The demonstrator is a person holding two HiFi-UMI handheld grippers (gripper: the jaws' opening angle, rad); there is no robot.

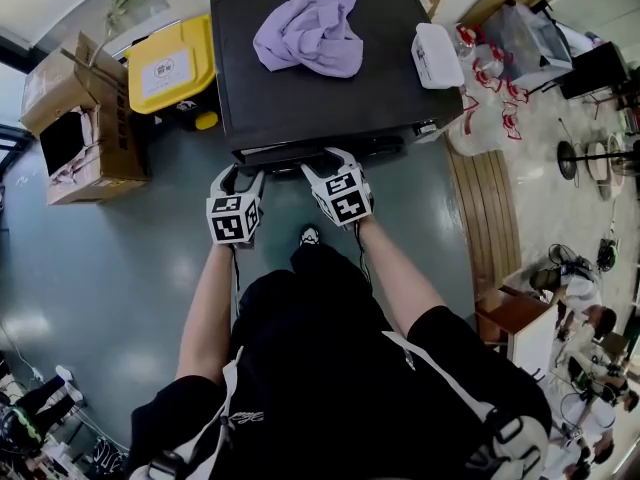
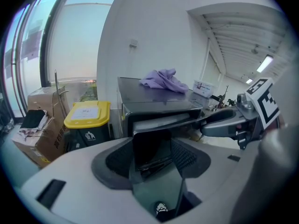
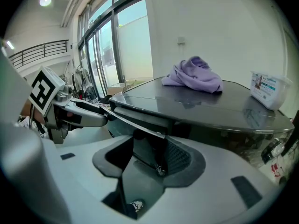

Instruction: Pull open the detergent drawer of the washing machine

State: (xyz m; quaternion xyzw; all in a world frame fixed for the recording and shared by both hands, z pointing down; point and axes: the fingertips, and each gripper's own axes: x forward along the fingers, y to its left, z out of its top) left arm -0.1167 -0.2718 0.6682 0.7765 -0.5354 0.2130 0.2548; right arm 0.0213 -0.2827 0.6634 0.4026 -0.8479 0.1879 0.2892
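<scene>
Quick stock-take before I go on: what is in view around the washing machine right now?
washing machine: one, black top, centre of the head view
detergent drawer: one, dark front, at the machine's near edge, looks partly out
cloth: one, lilac, crumpled on the machine's top
tub: one, white, at the right edge of the top
bin: one, yellow lid, on the floor left of the machine
cardboard boxes: two, brown, left of the bin
plastic bags: several, clear with red print, on the floor to the right
left gripper: one, grey, jaws on the drawer front
right gripper: one, grey, jaws on the drawer front beside it
</scene>
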